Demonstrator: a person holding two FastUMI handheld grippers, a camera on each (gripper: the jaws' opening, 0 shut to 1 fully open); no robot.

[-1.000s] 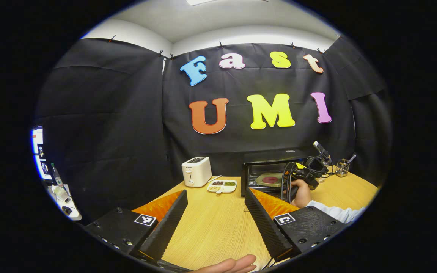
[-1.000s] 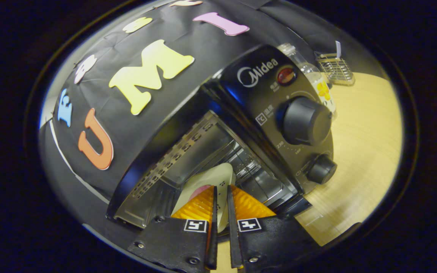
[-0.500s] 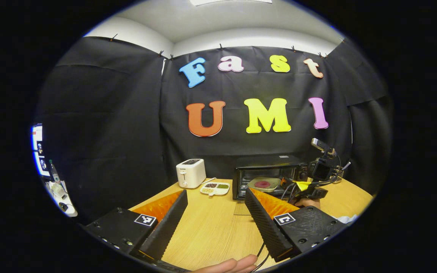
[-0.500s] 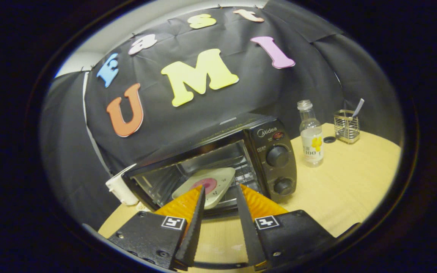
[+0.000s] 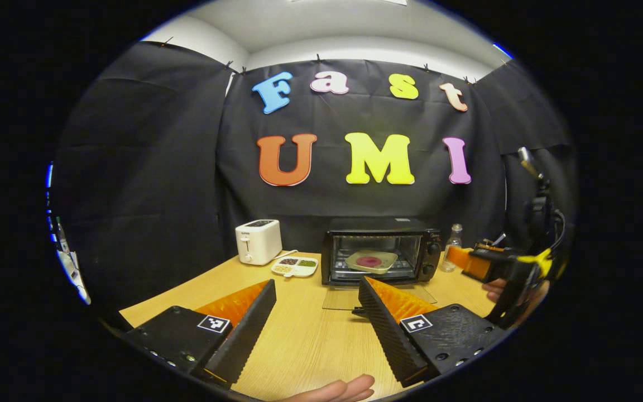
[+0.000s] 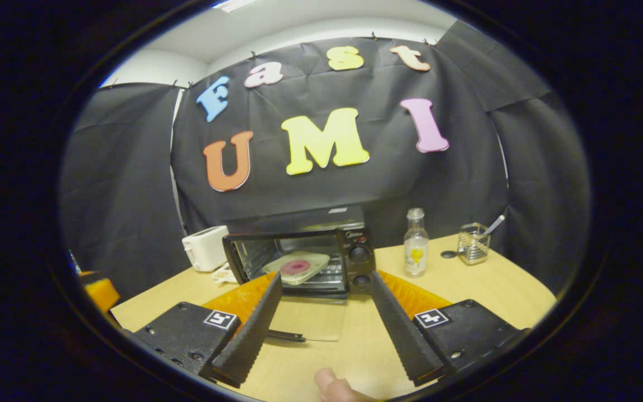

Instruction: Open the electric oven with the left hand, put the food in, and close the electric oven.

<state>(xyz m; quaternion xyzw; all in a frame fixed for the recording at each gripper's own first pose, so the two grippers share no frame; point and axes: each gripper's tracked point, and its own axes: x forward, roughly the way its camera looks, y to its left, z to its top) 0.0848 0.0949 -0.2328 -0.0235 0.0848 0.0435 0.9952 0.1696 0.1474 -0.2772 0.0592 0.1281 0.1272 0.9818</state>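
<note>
While your left tool (image 5: 313, 326) sits low in the frame with its fingers spread wide and nothing between them, the electric oven (image 5: 380, 251) stands at the centre of the left gripper view, at the back of the wooden worktop (image 5: 310, 335). Its glass door (image 5: 380, 297) lies folded down flat in front of it. Inside, on the rack, rests the plate (image 5: 372, 261) with the round pink food (image 5: 369, 261) on it.

Your right tool (image 6: 327, 329) is likewise spread wide and empty at the bottom of the right gripper view, well back from the oven; in the left gripper view you see it at the right edge of the frame.

Left of the oven stand a white toaster (image 5: 258, 241) and a divided snack dish (image 5: 294, 266). Right of the oven stand a clear bottle (image 6: 415, 243) and a wire holder (image 6: 471, 243).
</note>
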